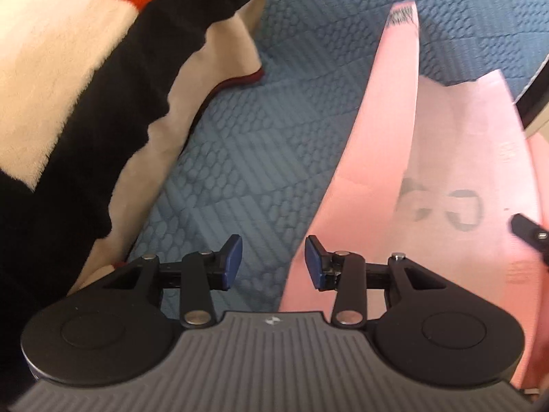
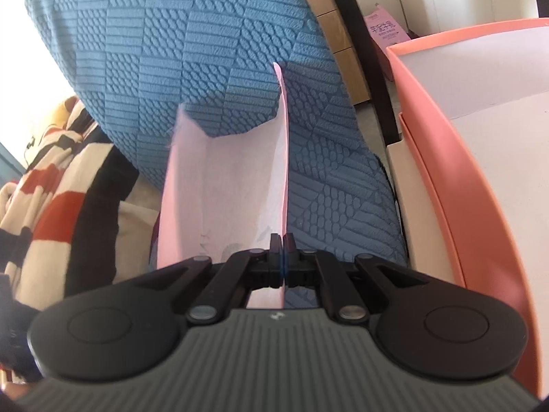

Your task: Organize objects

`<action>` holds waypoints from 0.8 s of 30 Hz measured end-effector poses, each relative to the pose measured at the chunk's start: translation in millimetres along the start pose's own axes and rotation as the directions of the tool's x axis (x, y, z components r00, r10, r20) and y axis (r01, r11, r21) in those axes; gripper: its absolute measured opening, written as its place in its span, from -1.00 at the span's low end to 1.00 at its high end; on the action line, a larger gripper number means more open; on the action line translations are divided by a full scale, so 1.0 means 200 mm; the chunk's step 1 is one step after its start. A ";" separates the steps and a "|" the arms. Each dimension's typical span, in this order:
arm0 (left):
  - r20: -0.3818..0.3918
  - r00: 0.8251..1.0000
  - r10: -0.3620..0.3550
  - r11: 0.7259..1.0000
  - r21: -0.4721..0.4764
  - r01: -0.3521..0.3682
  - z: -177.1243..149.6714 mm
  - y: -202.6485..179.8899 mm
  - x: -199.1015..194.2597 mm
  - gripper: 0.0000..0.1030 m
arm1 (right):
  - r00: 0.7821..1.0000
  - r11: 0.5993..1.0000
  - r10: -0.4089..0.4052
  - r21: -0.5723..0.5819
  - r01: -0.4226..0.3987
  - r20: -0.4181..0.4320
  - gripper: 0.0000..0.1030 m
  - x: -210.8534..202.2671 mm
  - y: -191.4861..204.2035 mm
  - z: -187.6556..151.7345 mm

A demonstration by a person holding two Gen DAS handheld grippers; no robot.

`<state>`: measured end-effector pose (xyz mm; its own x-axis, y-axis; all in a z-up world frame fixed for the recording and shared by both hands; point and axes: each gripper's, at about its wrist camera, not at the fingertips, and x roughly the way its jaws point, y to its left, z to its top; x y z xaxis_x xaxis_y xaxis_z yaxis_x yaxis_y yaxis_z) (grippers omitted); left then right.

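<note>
- Right now we see a pink paper sheet (image 1: 377,158) lying partly folded over a blue textured cover (image 1: 247,171), which looks like a bed or sofa surface; we cannot tell which.
- Our left gripper (image 1: 273,262) points steeply down at the cover, its blue-padded jaws parted with nothing between them. The left pad hangs over bare blue fabric and the right pad sits just over the sheet's near left edge, so the sheet lies to the right of these jaws.
- Our right gripper (image 2: 283,262) has its jaws clenched on the pink sheet (image 2: 226,185), pinching a raised edge that stands up like a thin wall between the pads.
- From the right wrist view, the sheet's long axis runs straight ahead, away from the jaws and up the cover (image 2: 192,51). From the left wrist view it runs from near the jaws toward the upper right.
- A dark fingertip of the right gripper (image 1: 528,231) shows at the far right of the left wrist view, resting on the sheet.
- The right hand is the one already gripping, so we judge the left hand would need to shift rightward to take the sheet's free edge.
- A striped fleece blanket (image 1: 89,79) in black, cream and orange lies left of the sheet, apart from it.
- An open coral box (image 2: 480,178) sits to the right, beside the cover.
</note>
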<state>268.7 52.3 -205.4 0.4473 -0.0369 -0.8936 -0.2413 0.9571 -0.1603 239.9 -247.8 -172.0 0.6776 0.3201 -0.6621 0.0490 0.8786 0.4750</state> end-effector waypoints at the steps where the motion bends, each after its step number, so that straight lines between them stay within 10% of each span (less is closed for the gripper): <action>1: -0.012 1.000 0.013 1.000 -0.001 -0.013 0.00 0.00 0.02 -0.11 | 1.000 1.000 0.002 0.002 -0.002 0.001 -0.93 0.00 0.00 0.00; 9: -0.025 0.994 0.108 0.992 0.070 -0.106 0.00 -0.07 0.11 -0.11 | 0.998 0.999 0.055 0.000 -0.055 0.011 -0.93 -0.01 0.01 -0.01; 24: 0.121 0.986 -0.115 0.993 0.024 0.113 0.05 -0.07 -0.10 0.04 | 0.999 0.999 0.045 -0.020 -0.045 -0.008 -0.93 0.01 0.04 -0.02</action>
<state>272.8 42.6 -181.6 0.5728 -0.1122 -0.8120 -0.1679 0.9535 -0.2502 237.9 -239.6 -171.8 0.6734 0.3618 -0.6447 0.0041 0.8702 0.4926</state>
